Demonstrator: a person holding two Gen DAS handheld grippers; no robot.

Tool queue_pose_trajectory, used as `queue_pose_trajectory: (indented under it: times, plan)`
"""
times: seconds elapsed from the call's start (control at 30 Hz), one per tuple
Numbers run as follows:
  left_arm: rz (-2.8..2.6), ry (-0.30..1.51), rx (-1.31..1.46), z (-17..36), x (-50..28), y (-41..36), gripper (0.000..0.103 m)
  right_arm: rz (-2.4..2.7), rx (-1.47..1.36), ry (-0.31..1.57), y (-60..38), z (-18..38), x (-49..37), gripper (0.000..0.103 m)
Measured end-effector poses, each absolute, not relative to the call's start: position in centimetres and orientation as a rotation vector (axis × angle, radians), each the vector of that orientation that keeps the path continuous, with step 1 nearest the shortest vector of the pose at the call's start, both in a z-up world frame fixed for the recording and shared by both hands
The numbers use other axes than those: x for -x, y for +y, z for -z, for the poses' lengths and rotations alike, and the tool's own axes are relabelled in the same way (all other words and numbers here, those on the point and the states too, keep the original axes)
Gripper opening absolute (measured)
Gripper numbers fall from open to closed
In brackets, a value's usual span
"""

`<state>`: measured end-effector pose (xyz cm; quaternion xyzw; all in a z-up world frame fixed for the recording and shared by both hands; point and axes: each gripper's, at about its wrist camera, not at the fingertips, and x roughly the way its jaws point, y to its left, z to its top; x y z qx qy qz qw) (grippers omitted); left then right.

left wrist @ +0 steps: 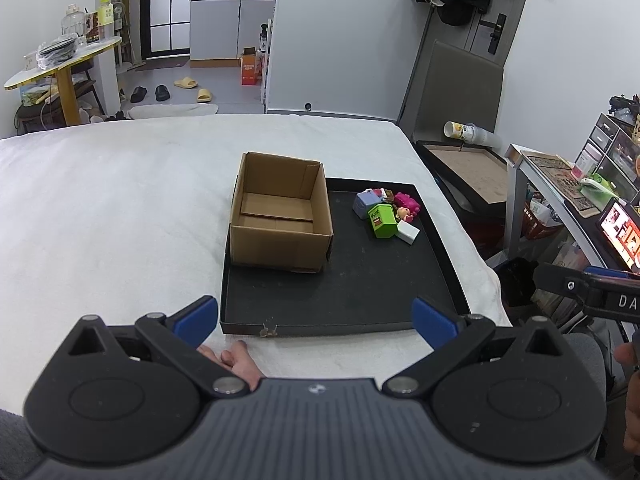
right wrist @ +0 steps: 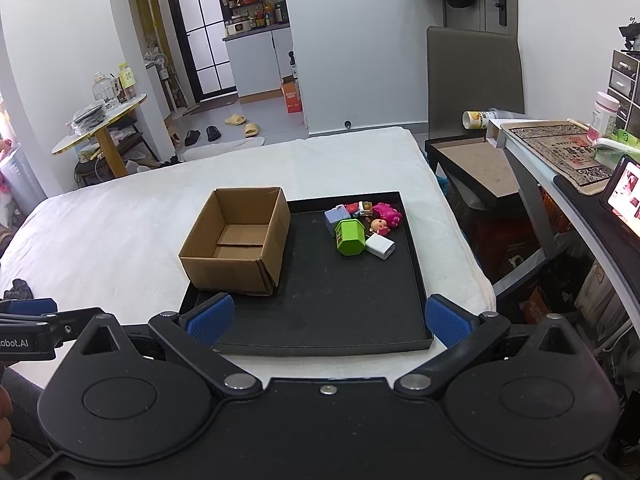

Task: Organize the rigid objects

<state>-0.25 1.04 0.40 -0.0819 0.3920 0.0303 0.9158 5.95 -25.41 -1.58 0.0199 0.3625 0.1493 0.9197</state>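
Blue pads [left wrist: 192,322] on the left hand-held gripper [left wrist: 316,322] stand wide apart, released and holding nothing, poised over the near edge of the black tray [left wrist: 344,300]. The right hand-held gripper [right wrist: 326,324] is likewise spread open and empty, hovering at the tray's near rim [right wrist: 320,346], its left pad just in front of the cardboard box [right wrist: 240,236]. In the left wrist view the right hand-held gripper's black body pokes in from the right edge, well apart from the toys.

The tray lies on a white-covered surface [left wrist: 100,208]. An open cardboard box [left wrist: 280,216] sits upright in the tray's far left part, with only loose inner flaps visible on its floor. Toys are bunched in the tray's far right corner: a green block [right wrist: 350,236] nearest the middle, a white block [right wrist: 380,246] touching it on the near right, a lilac piece [right wrist: 336,216] just behind the green one, a small doll figure [right wrist: 380,226] beside the white block, and a magenta toy [right wrist: 388,212] at the far rim. A few smaller bits lie between the lilac piece and the magenta toy, too small to identify.

Beyond the covered surface, a grey chair [right wrist: 474,76] stands to the right beside a cluttered desk [right wrist: 560,152], and slippers [right wrist: 242,124] lie on the floor.
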Motion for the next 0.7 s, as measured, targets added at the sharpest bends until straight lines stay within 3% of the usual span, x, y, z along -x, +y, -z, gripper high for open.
queue_pose_trajectory:
  times: [0.7]
  plan:
    - [-0.056, 0.807, 0.183, -0.28, 0.21, 1.01, 0.103, -0.306, -0.037, 0.742, -25.34, 1.57, -5.87, 0.103]
